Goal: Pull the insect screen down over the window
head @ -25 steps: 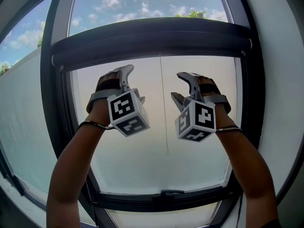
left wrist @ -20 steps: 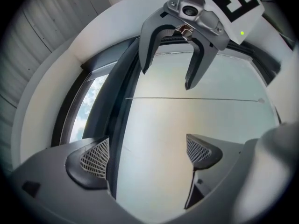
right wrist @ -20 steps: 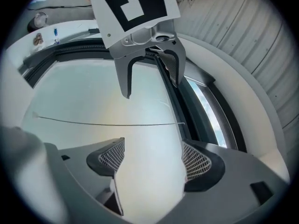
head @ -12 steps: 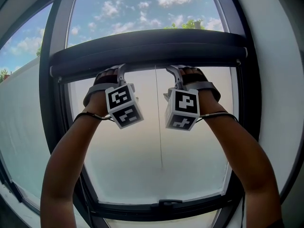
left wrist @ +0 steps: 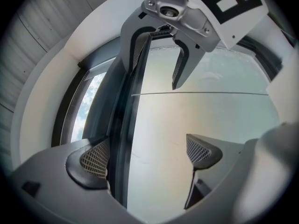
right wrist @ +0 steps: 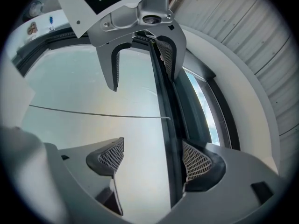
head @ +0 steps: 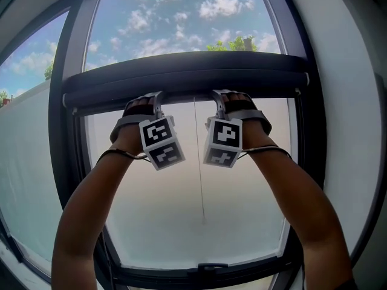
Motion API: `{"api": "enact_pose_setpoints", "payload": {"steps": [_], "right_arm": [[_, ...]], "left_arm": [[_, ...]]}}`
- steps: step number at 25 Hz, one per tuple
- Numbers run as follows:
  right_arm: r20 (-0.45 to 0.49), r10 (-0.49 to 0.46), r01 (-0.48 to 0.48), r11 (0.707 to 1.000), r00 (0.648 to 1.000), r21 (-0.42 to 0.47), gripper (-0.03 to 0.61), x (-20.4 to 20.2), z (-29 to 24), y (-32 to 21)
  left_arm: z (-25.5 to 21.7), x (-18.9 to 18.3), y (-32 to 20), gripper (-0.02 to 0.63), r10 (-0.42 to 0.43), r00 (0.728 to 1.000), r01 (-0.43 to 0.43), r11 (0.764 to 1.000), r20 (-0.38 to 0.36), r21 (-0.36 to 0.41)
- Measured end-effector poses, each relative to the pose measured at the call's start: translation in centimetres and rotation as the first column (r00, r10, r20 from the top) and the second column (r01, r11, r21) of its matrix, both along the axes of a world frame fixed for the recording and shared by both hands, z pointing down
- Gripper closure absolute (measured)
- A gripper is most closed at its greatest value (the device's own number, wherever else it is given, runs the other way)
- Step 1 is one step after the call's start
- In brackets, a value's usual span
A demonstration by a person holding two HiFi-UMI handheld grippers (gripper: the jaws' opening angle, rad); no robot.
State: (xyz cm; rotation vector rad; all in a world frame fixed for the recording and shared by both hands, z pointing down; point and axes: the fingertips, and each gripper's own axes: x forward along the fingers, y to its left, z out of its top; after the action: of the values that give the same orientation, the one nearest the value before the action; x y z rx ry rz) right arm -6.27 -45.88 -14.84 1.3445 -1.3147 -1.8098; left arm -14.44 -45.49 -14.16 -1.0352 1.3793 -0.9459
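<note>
1. Insect screen bar (head: 181, 71): a dark bar lying level across the upper part of the window (head: 63, 162). Blue sky (head: 181, 17) shows above it and pale, hazy glass below. Can't make out the mesh itself.
2. A thin cord (head: 199, 162) hangs straight down from the middle of the bar, between the two arms.
3. Left gripper (left wrist: 148, 154): raised to the underside of the bar, left of the cord. Its jaws stand wide apart and have just been opening. The bar's edge (left wrist: 119, 139) runs between them, just beside the left pad (left wrist: 96, 157) and well clear of the right pad, so nothing is clamped.
4. Right gripper (right wrist: 154, 160): raised to the bar, right of the cord. Its jaws are also wide apart and have just been opening. The bar's edge (right wrist: 170, 139) runs between them, just beside the right pad (right wrist: 196, 162), with a clear gap to the left pad, so there is no grip.
5. In the head view both marker cubes (head: 161, 144) (head: 222, 142) face the camera side by side, near each other but apart.
6. Both forearms (head: 84, 210) (head: 302, 204) reach up from the near bottom corners.
7. A green treetop (head: 233, 43) shows above the bar at the right.
8. A white wall (head: 24, 162) fills the side pane at far left.
9. A small latch (head: 211, 266) sits on the bottom frame at centre.
</note>
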Motion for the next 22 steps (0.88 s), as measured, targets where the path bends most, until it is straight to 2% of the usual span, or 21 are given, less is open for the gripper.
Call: {"api": "enact_pose_setpoints", "payload": {"steps": [6, 12, 18, 22], "right_arm": [[-0.007, 0.038, -0.038, 0.999, 0.999, -0.024, 0.210, 0.0, -0.5, -0.9], [-0.032, 0.082, -0.082, 0.996, 0.996, -0.021, 0.210, -0.1, -0.6, -1.9], [-0.102, 0.156, -0.160, 0.987, 0.982, -0.030, 0.210, 0.2, -0.1, -2.4], [-0.113, 0.161, -0.165, 0.986, 0.980, -0.029, 0.210, 0.0, -0.2, -2.6]], "left_arm": [[0.1, 0.1, -0.1, 0.118, -0.025, 1.000, 0.025, 1.000, 0.010, 0.002], [0.7, 0.3, -1.1, 0.118, -0.039, 0.999, 0.039, 0.999, 0.012, -0.037], [0.3, -0.5, -2.3, 0.118, -0.069, 0.998, 0.069, 0.997, 0.011, -0.045], [0.0, -0.9, -2.9, 0.118, -0.095, 0.995, 0.096, 0.995, 0.025, -0.037]]}}
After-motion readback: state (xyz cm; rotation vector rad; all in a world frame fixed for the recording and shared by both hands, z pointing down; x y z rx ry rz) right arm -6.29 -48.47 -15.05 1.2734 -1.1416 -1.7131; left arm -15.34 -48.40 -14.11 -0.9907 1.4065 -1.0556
